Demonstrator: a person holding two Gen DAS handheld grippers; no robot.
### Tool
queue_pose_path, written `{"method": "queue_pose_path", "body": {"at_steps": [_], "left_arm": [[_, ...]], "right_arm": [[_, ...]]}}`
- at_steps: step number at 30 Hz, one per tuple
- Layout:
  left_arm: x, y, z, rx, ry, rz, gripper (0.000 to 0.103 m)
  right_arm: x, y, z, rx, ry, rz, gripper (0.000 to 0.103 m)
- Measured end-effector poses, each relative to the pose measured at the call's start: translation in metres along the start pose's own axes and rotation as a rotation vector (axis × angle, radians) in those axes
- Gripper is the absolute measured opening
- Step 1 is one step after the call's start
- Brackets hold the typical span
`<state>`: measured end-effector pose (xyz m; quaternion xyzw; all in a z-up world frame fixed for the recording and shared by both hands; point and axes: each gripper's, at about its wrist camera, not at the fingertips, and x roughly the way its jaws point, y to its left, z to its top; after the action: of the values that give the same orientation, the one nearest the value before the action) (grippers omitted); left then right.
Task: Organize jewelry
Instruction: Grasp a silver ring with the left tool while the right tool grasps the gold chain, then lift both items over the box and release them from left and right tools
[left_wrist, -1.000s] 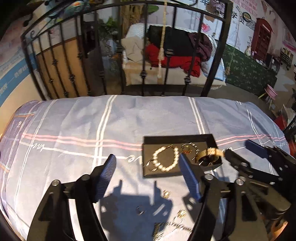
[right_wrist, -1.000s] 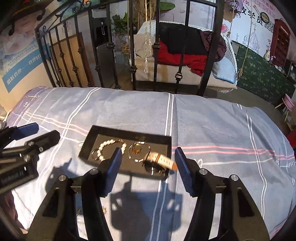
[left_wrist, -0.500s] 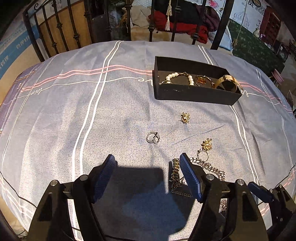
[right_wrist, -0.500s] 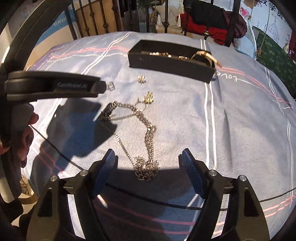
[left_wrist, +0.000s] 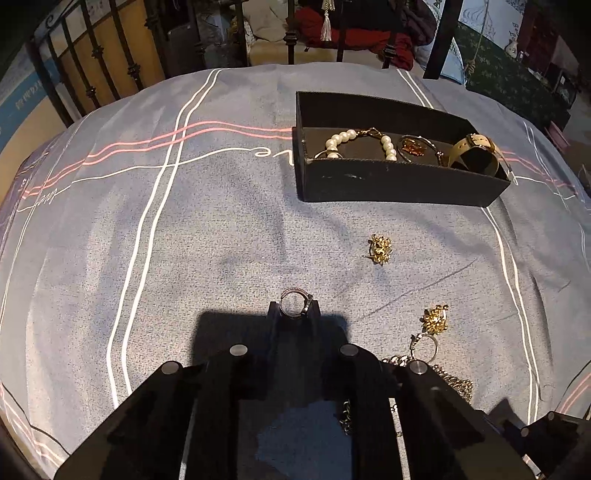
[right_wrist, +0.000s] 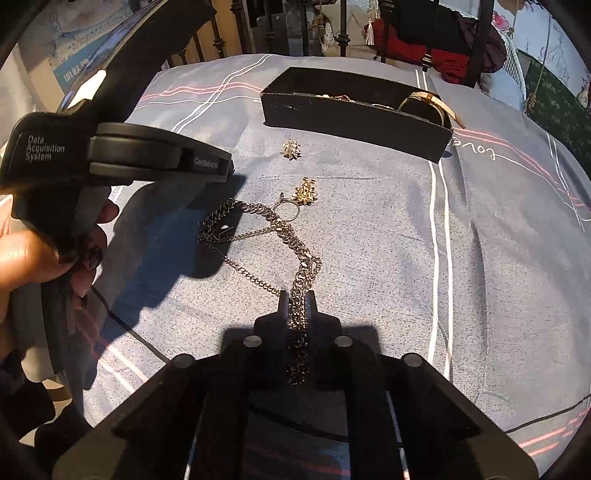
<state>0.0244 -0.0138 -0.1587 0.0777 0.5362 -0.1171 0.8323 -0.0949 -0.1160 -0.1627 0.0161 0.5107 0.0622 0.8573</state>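
A small silver ring (left_wrist: 307, 299) stands upright on the grey-blue bedspread, pinched between the tips of my left gripper (left_wrist: 294, 311). Its jaws are closing and the pads press on the ring. My right gripper (right_wrist: 298, 300) is shut on a thick silver chain necklace (right_wrist: 301, 254), which trails away from it across the cloth. A black jewelry box (left_wrist: 399, 184) farther back holds a pearl bracelet (left_wrist: 347, 138), a bangle and a tan-strapped watch (left_wrist: 476, 151). A loose gold flower earring (left_wrist: 378, 249) and a gold flower ring (left_wrist: 434, 321) lie between the grippers and the box.
The left gripper's body (right_wrist: 122, 155) and the hand (right_wrist: 37, 258) holding it fill the left of the right wrist view. A black iron bed rail (left_wrist: 295, 44) stands behind the box. The bedspread (left_wrist: 184, 240) curves away at its edges.
Both grippers have come down to the bedspread and gone from wide open to shut: the left now pinches the ring, the right the chain.
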Motion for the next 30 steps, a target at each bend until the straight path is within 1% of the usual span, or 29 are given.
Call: {"method": "queue_pose_path", "body": {"at_steps": [2,6,9,13,17,23,30], "left_arm": [[-0.005,0.0,0.001,0.002,-0.014,0.002,0.015],[-0.022,0.003,0.003,-0.003,-0.044,-0.009,0.015],[-0.039,0.0,0.01,0.0,-0.084,-0.011,0.015],[-0.07,-0.003,0.022,0.011,-0.147,-0.023,0.015],[-0.104,-0.01,0.04,0.032,-0.215,-0.03,0.015],[-0.147,-0.017,0.065,0.041,-0.298,-0.058,0.015],[-0.166,-0.018,0.1,0.036,-0.35,-0.065,0.015]], "right_arm": [[-0.005,-0.001,0.003,0.008,-0.013,0.0,0.005],[-0.028,-0.007,0.02,0.028,-0.075,-0.007,0.005],[-0.045,-0.012,0.035,0.033,-0.117,-0.015,0.005],[-0.066,-0.018,0.053,0.048,-0.165,-0.019,0.006],[-0.086,-0.019,0.071,0.026,-0.206,-0.035,0.006],[-0.126,-0.014,0.115,-0.033,-0.298,-0.055,0.006],[-0.164,-0.032,0.174,-0.02,-0.398,-0.082,0.006]]}}
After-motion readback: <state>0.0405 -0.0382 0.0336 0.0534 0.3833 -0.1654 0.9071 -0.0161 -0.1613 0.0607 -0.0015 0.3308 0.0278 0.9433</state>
